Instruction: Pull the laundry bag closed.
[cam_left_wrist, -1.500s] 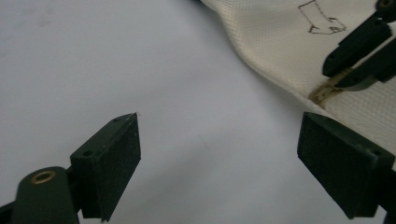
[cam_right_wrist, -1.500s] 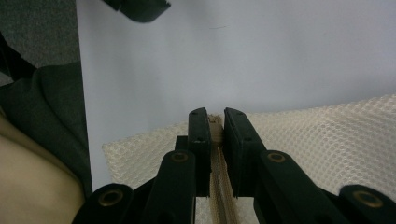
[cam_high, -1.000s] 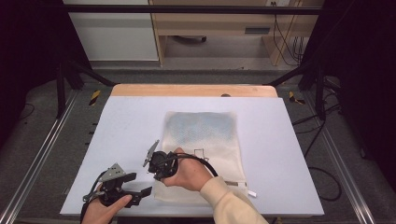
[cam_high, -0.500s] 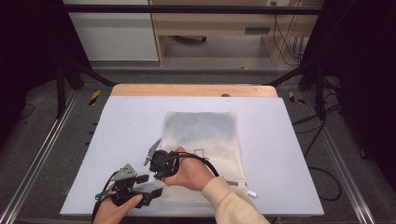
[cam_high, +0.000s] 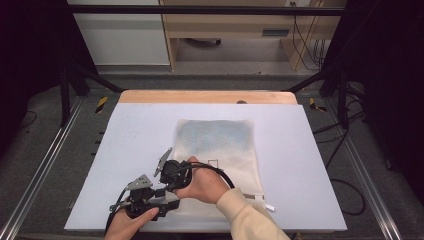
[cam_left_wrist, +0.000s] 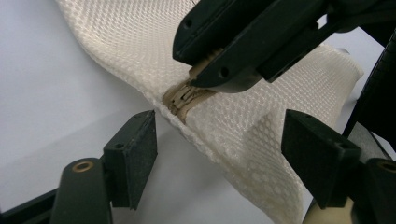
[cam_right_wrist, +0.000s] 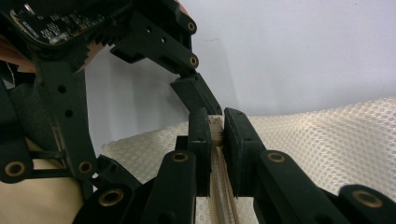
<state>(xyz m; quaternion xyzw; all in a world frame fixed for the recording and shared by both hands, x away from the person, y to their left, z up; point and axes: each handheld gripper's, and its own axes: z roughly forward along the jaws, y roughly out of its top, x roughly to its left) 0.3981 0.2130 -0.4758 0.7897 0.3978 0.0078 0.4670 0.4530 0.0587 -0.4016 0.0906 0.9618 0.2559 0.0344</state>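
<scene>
A cream mesh bag (cam_high: 215, 140) lies flat on the white table (cam_high: 125, 145). My right gripper (cam_high: 169, 181) is shut on the bag's near left edge and lifts it a little. In the right gripper view its jaws pinch the folded mesh edge (cam_right_wrist: 217, 127). My left gripper (cam_high: 169, 201) sits just beside it at the same corner. In the left gripper view its pads (cam_left_wrist: 133, 149) stand on either side of the raised mesh bag (cam_left_wrist: 243, 135) without touching it. Those jaws have just been closing and are open.
A small white tag (cam_high: 268, 206) sticks out at the bag's near right corner. A wooden strip (cam_high: 207, 96) runs along the table's far edge. Metal rails (cam_high: 45, 170) flank the table. Cabinets and cables stand beyond.
My left gripper has moved right along the table's front edge to the bag's near left corner, and its jaws have narrowed. The right hand and the pinched edge have kept still.
</scene>
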